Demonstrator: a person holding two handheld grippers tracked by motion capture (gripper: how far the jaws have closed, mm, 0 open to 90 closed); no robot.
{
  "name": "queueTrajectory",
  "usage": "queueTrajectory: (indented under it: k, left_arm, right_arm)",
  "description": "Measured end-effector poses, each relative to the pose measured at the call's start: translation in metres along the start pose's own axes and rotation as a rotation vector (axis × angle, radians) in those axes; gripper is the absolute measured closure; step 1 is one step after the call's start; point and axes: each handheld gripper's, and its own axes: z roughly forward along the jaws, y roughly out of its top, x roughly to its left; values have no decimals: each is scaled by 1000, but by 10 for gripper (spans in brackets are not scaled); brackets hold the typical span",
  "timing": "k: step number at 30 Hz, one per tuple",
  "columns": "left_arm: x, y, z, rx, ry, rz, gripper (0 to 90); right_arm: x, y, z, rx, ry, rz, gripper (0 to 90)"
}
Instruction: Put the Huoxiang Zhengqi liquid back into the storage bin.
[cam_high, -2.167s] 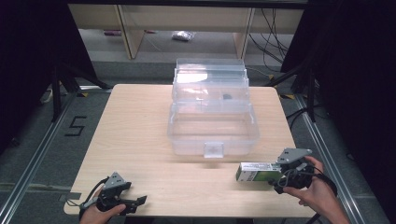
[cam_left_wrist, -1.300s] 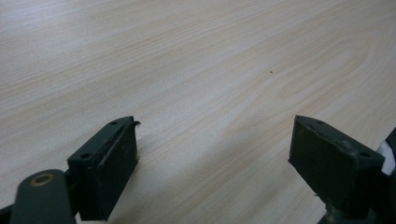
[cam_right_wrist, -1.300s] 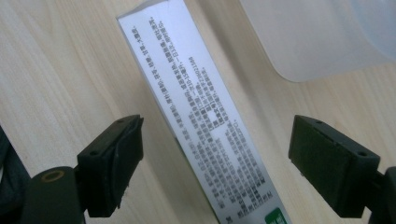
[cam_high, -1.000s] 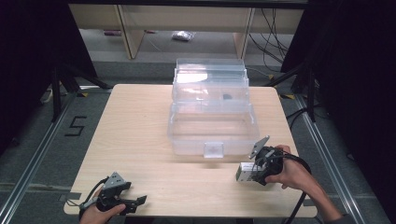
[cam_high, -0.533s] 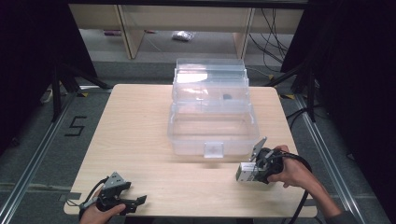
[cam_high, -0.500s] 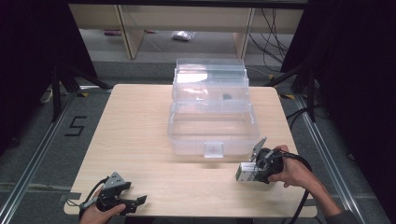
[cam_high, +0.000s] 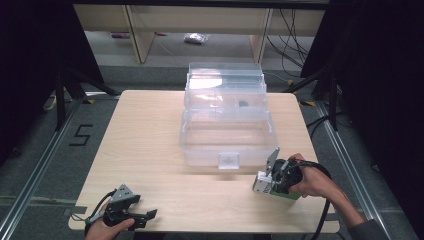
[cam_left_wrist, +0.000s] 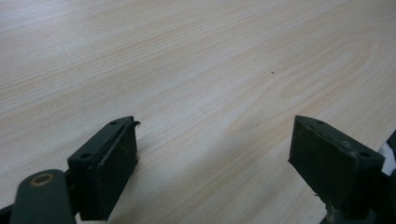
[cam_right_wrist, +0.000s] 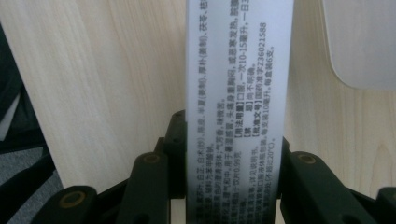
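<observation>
One medicine box, one clear plastic storage bin, two grippers on the table. Box is sitting btwn the right gripper's jaws, which have just been closing and are clamping it, near the table's front right. Box's far end is cut off. Left gripper is gaping, nothing in it.

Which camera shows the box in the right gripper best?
The right gripper view: the box stands between the right gripper jaws, its printed face readable. The high view shows the box small, mostly behind the hand. The left gripper view shows bare table.
</observation>
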Motion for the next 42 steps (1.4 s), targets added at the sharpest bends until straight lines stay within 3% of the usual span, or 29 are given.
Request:
queueTrajectory:
  k: [4,6,7,8,11,19,21,22,23,27,29,30,34,36,37,40,42]
  left_arm:
    - [0,0,0,-1,0,4,149]
    - [-1,0,0,-1,1,-6,149]
    - [0,0,0,-1,2,-3,148]
    - [0,0,0,0,-1,-2,148]
    - [0,0,0,-2,-1,2,148]
    - [0,0,0,-2,-2,3,148]
    - [0,0,0,-1,-2,3,149]
    - [0,0,0,-1,-1,4,149]
    - [0,0,0,-1,1,3,148]
    - [0,0,0,0,-1,3,149]
    - [1,0,0,3,0,8,149]
    - [0,0,0,-1,-1,3,149]
    - [0,0,0,0,-3,6,148]
    - [0,0,0,-1,-2,4,149]
    - [0,0,0,-1,-3,3,149]
    - [1,0,-1,5,-4,14,149]
    - [0,0,0,0,-2,4,149]
  right_arm:
    - [1,3,-10,-10,-1,5,648]
    - [0,4,-15,-27,-8,-20,648]
    - [2,5,-17,-22,-4,13,648]
    - [1,7,-21,-26,6,-15,648]
    - [3,8,-24,-33,4,5,648]
    - [2,21,-39,-60,-3,-51,648]
    - [2,23,-42,-54,-6,-44,648]
    - [2,25,-44,-62,-10,-69,648]
    - [4,27,-46,-61,-5,-48,648]
    - [4,37,-57,-72,2,-95,648]
    - [3,39,-58,-77,4,-103,648]
    - [6,41,-61,-69,1,-77,648]
    - [3,52,-71,-76,-13,-144,648]
    - [3,53,-72,-78,-12,-149,648]
    - [4,54,-74,-68,-12,-124,648]
    - [3,59,-78,-76,-14,-149,648]
    - [4,61,-80,-68,-11,-138,648]
